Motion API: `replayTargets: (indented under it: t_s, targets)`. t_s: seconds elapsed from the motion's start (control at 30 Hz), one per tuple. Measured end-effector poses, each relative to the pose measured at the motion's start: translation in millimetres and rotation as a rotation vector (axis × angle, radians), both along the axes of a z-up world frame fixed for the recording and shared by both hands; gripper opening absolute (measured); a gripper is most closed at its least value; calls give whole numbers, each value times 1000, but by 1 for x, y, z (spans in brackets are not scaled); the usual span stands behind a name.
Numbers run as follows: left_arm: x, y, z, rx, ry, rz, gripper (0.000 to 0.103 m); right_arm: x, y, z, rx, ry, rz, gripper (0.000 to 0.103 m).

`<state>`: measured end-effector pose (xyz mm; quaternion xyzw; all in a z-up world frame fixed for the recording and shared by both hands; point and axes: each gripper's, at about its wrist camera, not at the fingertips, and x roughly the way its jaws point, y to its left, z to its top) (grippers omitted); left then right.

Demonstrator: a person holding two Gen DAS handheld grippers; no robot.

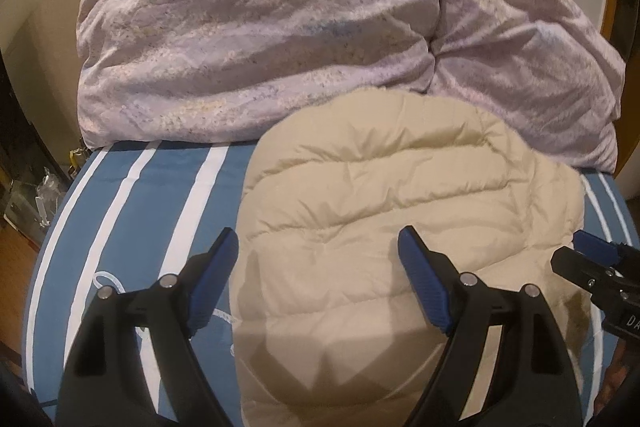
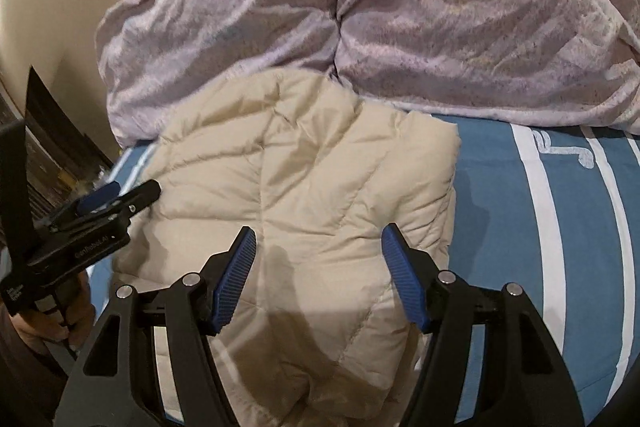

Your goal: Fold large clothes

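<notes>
Cream puffer jacket [image 1: 384, 195] folded on striped bedsheet [image 1: 132, 211]

beige puffer jacket [image 2: 304, 179] on striped bed [image 2: 560, 227], open right gripper [image 2: 318, 239] above, nothing btwn jaws

A cream quilted puffer jacket [image 1: 380, 195] lies folded into a compact bundle on the blue bedsheet with white stripes [image 1: 132, 219] — its padded channels run across it in soft ridges, and the fabric is creased and puffy. Its far edge touches the rumpled lilac duvet [image 1: 260, 39] heaped along the far side of the bed. In the right wrist view the jacket [image 2: 304, 179] shows a squared far-right corner — stitched seams angle across its top.
</notes>
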<state>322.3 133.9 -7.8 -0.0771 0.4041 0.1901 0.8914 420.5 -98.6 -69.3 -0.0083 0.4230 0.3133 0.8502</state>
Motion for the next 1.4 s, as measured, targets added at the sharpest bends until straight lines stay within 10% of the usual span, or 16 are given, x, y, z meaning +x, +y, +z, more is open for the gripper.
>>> replayTargets:
  t_s: [1.4]
  targets:
    - [21, 12, -63, -27, 53, 7, 97, 8, 8, -46, -70, -5, -17, 68]
